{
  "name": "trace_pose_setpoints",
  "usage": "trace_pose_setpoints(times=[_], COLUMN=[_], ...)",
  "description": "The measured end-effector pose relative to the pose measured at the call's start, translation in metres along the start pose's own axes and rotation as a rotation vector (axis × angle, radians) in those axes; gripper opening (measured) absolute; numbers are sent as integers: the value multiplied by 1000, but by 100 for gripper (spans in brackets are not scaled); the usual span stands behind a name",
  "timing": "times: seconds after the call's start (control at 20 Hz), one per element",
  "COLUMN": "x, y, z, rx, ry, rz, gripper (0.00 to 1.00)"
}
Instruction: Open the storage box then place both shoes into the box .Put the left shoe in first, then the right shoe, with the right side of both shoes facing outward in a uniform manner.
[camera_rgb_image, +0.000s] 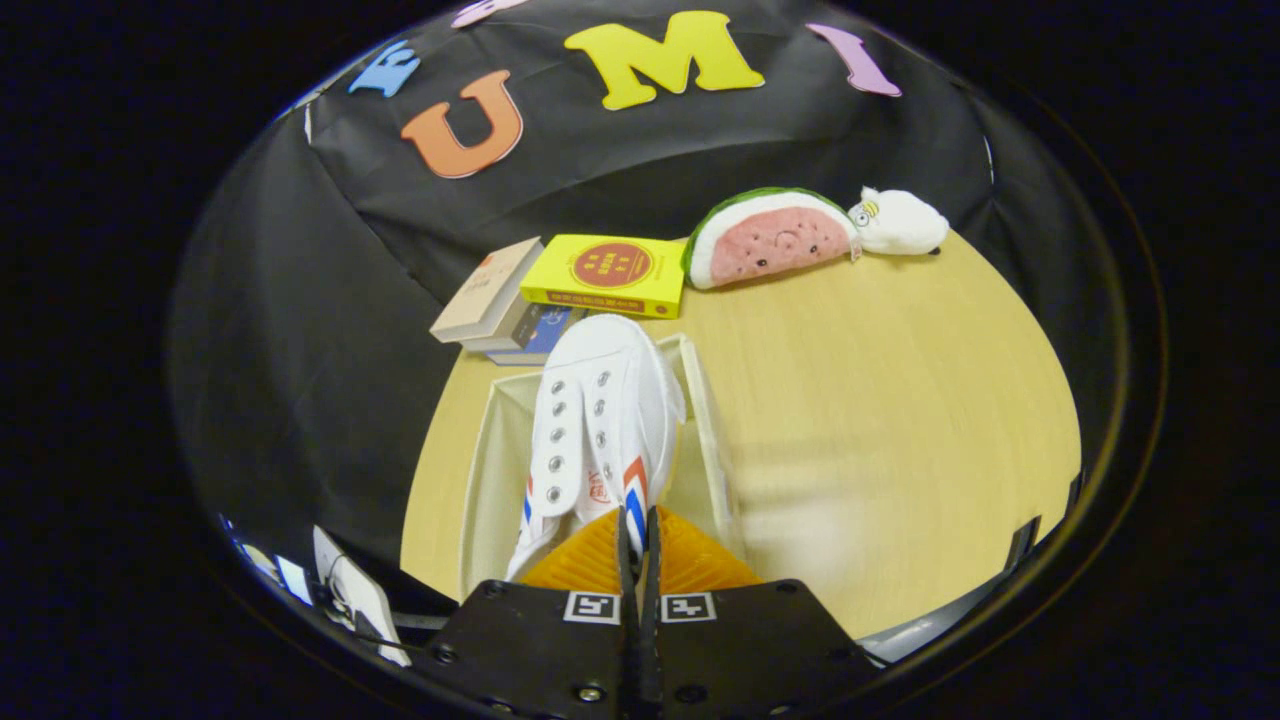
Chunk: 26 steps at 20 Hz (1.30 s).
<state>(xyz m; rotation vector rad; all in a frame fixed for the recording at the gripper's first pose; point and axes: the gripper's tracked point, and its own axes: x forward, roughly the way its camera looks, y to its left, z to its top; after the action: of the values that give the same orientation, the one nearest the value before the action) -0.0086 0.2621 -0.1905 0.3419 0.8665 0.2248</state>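
The light is soft and even, and the table (900, 400) looks bright and warm. To the right of the jaws, a pale smear on the wood looks blurry. The white shoe (595, 420) ahead of the jaws is sharp and casts little shadow. Straight lines bend near the rim, and the far cloth stays dim.

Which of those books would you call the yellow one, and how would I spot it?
Start at the wooden table, then look past the white shoe pinched in the gripper over the open box. Behind lies a cluster of books; the yellow book is beside the watermelon plush, marked by a red circle.
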Motion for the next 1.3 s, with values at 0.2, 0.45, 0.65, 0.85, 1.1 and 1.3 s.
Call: trace_pose_setpoints(times=[0.2, 0.45, 0.65, 0.85, 1.1, 1.3], x=[10, 10, 12, 27, 40, 34], y=[-8, -8, -9, -9, -3, 12], z=[-4, -8, -17, -26, -30, -24], rx=[-25, -39, -62, -62, -106, -152], ry=[-7, -18, -15, 2, -8, -47], rz=[-24, -24, -26, -34, -53, -34], gripper=[0, 0, 0, 0, 3, 29])
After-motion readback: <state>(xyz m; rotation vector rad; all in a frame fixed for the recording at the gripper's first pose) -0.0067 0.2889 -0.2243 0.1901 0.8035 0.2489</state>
